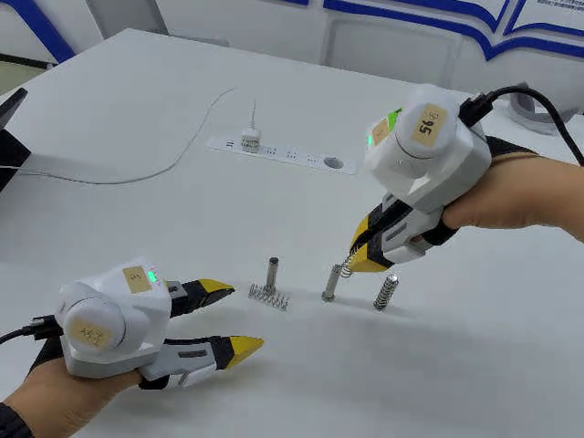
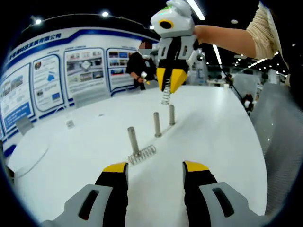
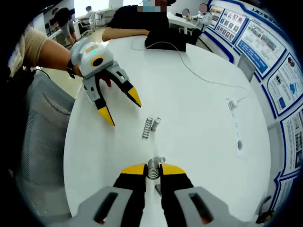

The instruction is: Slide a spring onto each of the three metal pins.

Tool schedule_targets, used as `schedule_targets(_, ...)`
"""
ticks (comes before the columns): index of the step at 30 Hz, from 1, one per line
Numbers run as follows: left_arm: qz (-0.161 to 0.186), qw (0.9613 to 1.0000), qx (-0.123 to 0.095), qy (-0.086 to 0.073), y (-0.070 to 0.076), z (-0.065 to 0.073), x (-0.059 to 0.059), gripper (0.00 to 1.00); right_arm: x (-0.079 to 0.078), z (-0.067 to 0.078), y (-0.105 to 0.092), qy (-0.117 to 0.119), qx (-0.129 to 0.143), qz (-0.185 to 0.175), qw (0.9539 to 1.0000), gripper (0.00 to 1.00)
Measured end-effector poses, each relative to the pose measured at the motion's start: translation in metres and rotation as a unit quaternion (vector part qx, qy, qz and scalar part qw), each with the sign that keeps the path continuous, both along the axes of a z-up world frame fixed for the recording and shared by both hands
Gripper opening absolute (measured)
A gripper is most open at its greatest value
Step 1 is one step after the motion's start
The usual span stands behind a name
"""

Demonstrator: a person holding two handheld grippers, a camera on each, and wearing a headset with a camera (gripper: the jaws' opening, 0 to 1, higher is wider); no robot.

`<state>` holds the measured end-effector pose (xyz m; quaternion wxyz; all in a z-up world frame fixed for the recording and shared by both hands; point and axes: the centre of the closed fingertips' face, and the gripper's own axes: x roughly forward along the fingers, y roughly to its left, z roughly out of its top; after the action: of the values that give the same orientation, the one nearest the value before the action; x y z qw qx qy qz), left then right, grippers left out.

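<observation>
In the head view, the black, yellow-tipped right tongs (image 1: pixel 363 259) are clamped on the upper end of a silvery coil spring (image 1: pixel 345 266). The spring hangs just above and beside the middle grey metal pin (image 1: pixel 330 284), which stands on the white worktop (image 1: pixel 137 137). The rightmost pin (image 1: pixel 386 292) looks already sleeved with a spring. The leftmost pin (image 1: pixel 271 274) is bare, with a loose spring (image 1: pixel 269 297) lying at its foot. The left tongs (image 1: pixel 235 317) sit low near that pin, spread apart and empty.

In the left gripper view, the left tongs (image 2: pixel 155 166) gape with nothing between them. The three pins run away in a row, the leftmost pin (image 2: pixel 133 140) nearest. The right tongs (image 2: pixel 169 86) hang over the far end with the silvery coil spring (image 2: pixel 165 97) dangling free.

In the right gripper view, looking down, the right tongs (image 3: pixel 152 170) pinch the coil. A pin top (image 3: pixel 162 159) sits just beside it, so the spring is not yet centred. The left tongs (image 3: pixel 124 112) wait apart, beyond the loose spring (image 3: pixel 147 127).

The main risk, as I judge it, is that the dangling lower end swings and catches the pin's rim instead of swallowing it. Pushing down then would buckle the coil or tip the pin, and I cannot tell whether the pins are fixed. Being held only at its top, the spring could also slip from the tongs.
</observation>
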<state>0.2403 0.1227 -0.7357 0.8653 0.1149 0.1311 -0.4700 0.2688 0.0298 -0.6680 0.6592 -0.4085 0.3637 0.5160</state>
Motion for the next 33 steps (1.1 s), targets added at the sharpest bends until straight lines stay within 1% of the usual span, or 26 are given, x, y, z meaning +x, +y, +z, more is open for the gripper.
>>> schedule_targets(3, 0.005, 1.0000, 0.001, 0.004, 0.003, -0.003, 0.001, 0.50, 0.003, 0.001, 0.001, -0.001, -0.004, -0.001, 1.0000, 0.12)
schedule_targets(8, 0.009, 0.9999, 0.002, 0.007, 0.006, -0.007, 0.001, 0.51, 0.008, -0.003, 0.003, 0.002, -0.012, 0.000, 0.9999, 0.12)
schedule_targets(10, 0.010, 0.9999, 0.000, 0.011, 0.007, -0.009, 0.001, 0.52, 0.012, -0.008, 0.001, 0.005, -0.014, -0.001, 0.9999, 0.12)
schedule_targets(12, 0.010, 0.9999, 0.003, 0.013, 0.007, -0.011, 0.000, 0.51, 0.013, -0.011, 0.001, 0.009, -0.019, -0.002, 0.9998, 0.12)
schedule_targets(13, 0.010, 0.9998, 0.004, 0.014, 0.008, -0.012, 0.000, 0.51, 0.017, -0.013, -0.001, 0.009, -0.020, -0.003, 0.9997, 0.12)
schedule_targets(14, 0.010, 0.9998, 0.004, 0.014, 0.008, -0.011, 0.000, 0.51, 0.019, -0.015, -0.001, 0.010, -0.020, -0.005, 0.9997, 0.12)
schedule_targets(15, 0.009, 0.9999, 0.004, 0.014, 0.008, -0.011, 0.000, 0.51, 0.019, -0.017, -0.002, 0.017, -0.019, -0.009, 0.9996, 0.12)
schedule_targets(17, 0.009, 0.9999, 0.005, 0.013, 0.008, -0.011, 0.001, 0.50, 0.020, -0.019, -0.003, 0.016, -0.023, -0.011, 0.9995, 0.12)
schedule_targets(25, 0.004, 0.9999, 0.003, 0.009, 0.005, -0.007, 0.002, 0.50, 0.021, -0.020, 0.000, 0.022, -0.018, -0.015, 0.9995, 0.12)
schedule_targets(30, 0.003, 0.9999, 0.004, 0.011, 0.004, -0.007, 0.001, 0.50, 0.020, -0.024, 0.004, 0.026, -0.024, -0.010, 0.9993, 0.12)
schedule_targets(33, 0.004, 0.9999, 0.003, 0.011, 0.004, -0.006, 0.001, 0.50, 0.022, -0.029, 0.004, 0.029, -0.030, -0.009, 0.9991, 0.12)
